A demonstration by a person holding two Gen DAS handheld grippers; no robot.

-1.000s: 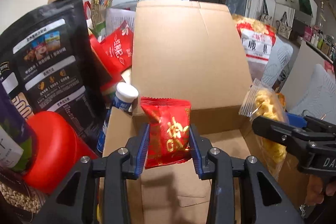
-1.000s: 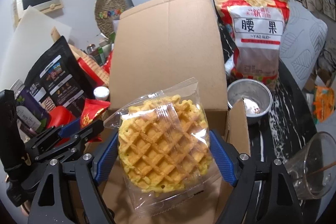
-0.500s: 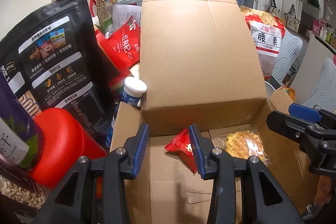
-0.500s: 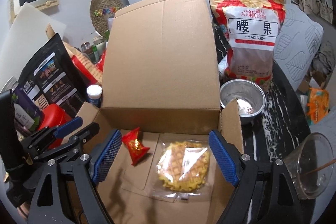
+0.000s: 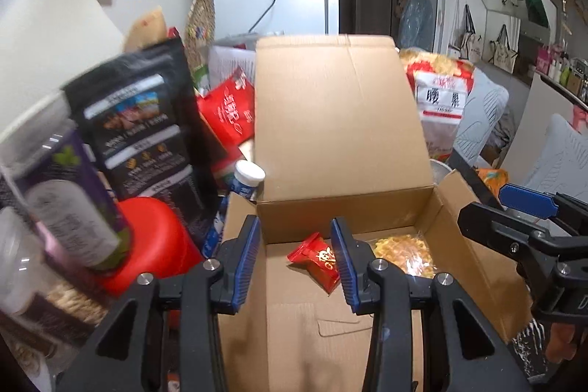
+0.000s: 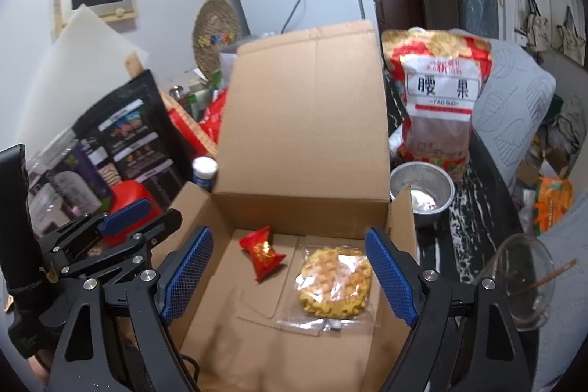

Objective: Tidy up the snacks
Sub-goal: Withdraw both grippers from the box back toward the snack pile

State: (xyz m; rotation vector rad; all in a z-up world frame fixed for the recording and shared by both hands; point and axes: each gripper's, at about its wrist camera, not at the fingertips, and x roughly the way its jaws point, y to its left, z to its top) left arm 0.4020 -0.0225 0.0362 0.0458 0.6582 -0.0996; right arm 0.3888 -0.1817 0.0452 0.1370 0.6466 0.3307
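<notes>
Both your left tongs and right tongs hang spread and empty above the cardboard box. The red snack packet and wrapped waffle lie side by side on its floor, seemingly so they stay flat and leave room.

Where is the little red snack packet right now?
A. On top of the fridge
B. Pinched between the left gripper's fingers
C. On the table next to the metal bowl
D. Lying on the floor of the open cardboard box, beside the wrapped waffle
D: the red snack packet lies loose on the floor of the cardboard box, just left of the wrapped waffle, with no gripper touching it.
</notes>
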